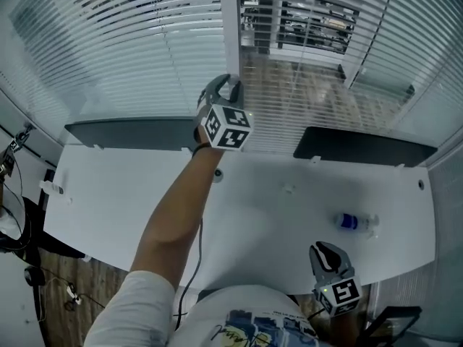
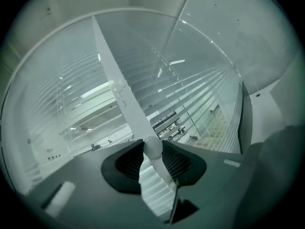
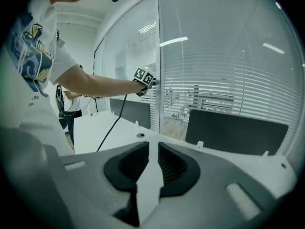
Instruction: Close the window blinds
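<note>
The left claw is raised against the window, at the end of the person's outstretched bare forearm, just beside the white upright frame post. Its two pads are closed on the blind wand, a slim white rod whose rounded part sits squeezed between them, with the frame post running up behind it. The window blinds hang behind the glass on both sides of the post. Left of it the slats look pale and nearly opaque. Right of it the slats let a wooden floor and furniture of the room beyond show through.

Between the person and the window lies a long white tabletop. Two dark partition panels stand along its far edge, one on the left and one on the right, and the reaching arm passes over the gap between them. A black cable trails from the left claw down over the tabletop toward the person. A clear bottle with a blue label lies on its side on the right part of the tabletop, well apart from both claws.

The right claw is held low near the person's body above the tabletop's near edge. Its pads stand a narrow gap apart with nothing between them.
</note>
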A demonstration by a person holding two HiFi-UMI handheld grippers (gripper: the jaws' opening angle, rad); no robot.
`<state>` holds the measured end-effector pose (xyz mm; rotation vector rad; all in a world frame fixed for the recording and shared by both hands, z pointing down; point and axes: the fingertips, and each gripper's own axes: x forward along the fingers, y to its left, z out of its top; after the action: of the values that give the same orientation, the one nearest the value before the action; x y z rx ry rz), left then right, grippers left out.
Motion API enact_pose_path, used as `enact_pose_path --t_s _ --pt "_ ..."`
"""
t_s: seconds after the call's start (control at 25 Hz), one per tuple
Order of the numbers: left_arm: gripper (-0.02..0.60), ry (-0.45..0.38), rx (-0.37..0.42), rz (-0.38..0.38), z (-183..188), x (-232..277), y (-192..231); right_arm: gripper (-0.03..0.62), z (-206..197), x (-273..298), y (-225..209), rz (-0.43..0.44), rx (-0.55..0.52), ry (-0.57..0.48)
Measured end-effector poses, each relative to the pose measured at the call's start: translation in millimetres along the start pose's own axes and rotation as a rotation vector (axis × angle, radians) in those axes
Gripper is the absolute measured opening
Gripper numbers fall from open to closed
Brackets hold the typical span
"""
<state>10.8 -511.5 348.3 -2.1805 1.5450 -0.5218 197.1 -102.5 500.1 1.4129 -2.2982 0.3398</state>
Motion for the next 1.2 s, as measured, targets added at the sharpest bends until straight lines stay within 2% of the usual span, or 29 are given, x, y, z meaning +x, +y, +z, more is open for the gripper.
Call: enact_pose_path --t_s 0.16,0.44,0.52,0.56,0.64,0.72,0.84,1.2 --pt "0.127 -0.001 -0.104 -0.004 -0.3 0.1 1.3 0.048 0.9 -0.5 -2.1 -0.006 0.0 -0.001" --pt "0.127 -0.003 -0.373 -0.015 -2.2 -0.4 7.9 0.048 4.2 -0.5 -0.4 -0.007 0.002 -0.001" --pt "0.127 -0.003 -0.418 -0.016 -1.6 0.0 9.5 0.048 4.0 -1.0 -0.9 -0.007 0.002 0.0" --pt "0.129 0.0 -0.414 -0.017 -1.6 0.2 10.0 0.048 3.9 -1.2 -1.7 -0.009 -0.002 -0.001" --pt "0.132 0.004 -0.354 -0.02 -2.1 0.3 9.5 0.048 3.5 -1.8 -3.0 -0.012 -0.009 -0.003" --pt "0.141 0.01 -0.243 -0.019 -3.5 -0.6 7.7 0.048 3.2 -2.8 -4.4 -0.018 -0.01 -0.002" --pt "0.166 0.011 -0.034 -0.018 -5.5 -3.9 3.8 0.048 3.6 -3.4 -6.4 -0.023 -0.001 -0.007" --pt "0.166 0.014 0.576 -0.045 -6.3 -7.7 -3.5 0.048 5.4 -1.6 -2.6 -0.009 0.0 -0.012"
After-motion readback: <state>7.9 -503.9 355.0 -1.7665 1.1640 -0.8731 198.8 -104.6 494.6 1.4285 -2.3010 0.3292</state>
